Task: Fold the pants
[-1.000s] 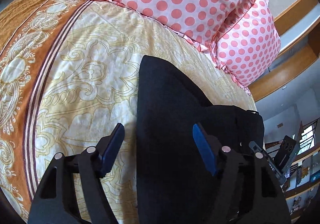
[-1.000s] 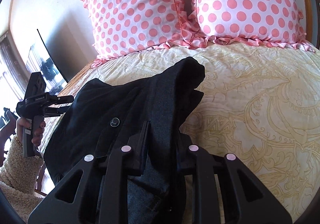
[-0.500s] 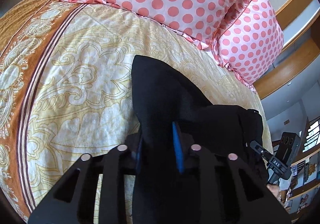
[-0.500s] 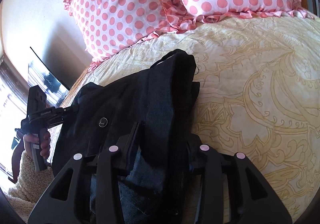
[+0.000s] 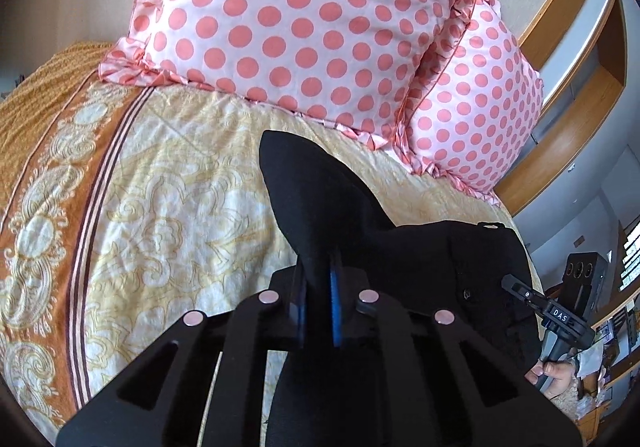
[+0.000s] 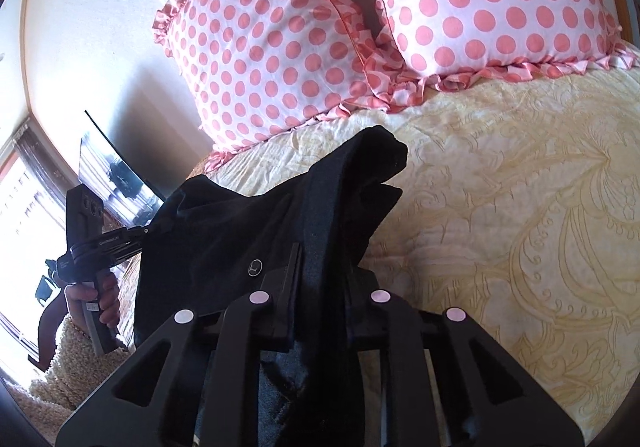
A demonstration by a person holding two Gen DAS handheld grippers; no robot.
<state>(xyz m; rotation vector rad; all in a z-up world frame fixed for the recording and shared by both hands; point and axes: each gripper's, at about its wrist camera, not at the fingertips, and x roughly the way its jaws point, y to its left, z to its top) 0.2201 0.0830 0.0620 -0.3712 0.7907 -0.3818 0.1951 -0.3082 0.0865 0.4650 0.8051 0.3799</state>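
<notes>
Looking along the left wrist view, the left gripper (image 5: 318,301) has its blue pads (image 5: 334,307) pressed together on a ridge of the black pants (image 5: 320,199), which rise from the near edge and taper to a point on the yellow patterned bedspread (image 5: 160,215), short of the polka-dot pillows (image 5: 304,27); far right, the right gripper (image 5: 520,289) reaches into the bunched waist area. The bite here looks narrow, so a sharp tug could, I judge, slip the cloth out and drop that side. Turning to the right wrist view, the right gripper (image 6: 320,283) is likewise closed on a thick gather of the pants (image 6: 248,223), several layers deep by the look of it, while the left gripper (image 6: 142,233) holds the far left edge beyond the button (image 6: 254,267). With the fabric draped loosely between the two holds and the far end (image 6: 376,151) crumpled on the bedspread (image 6: 520,187), uneven pulling would likely twist the legs, and a mixed-layer grip could leave the fold lumpy or askew.
</notes>
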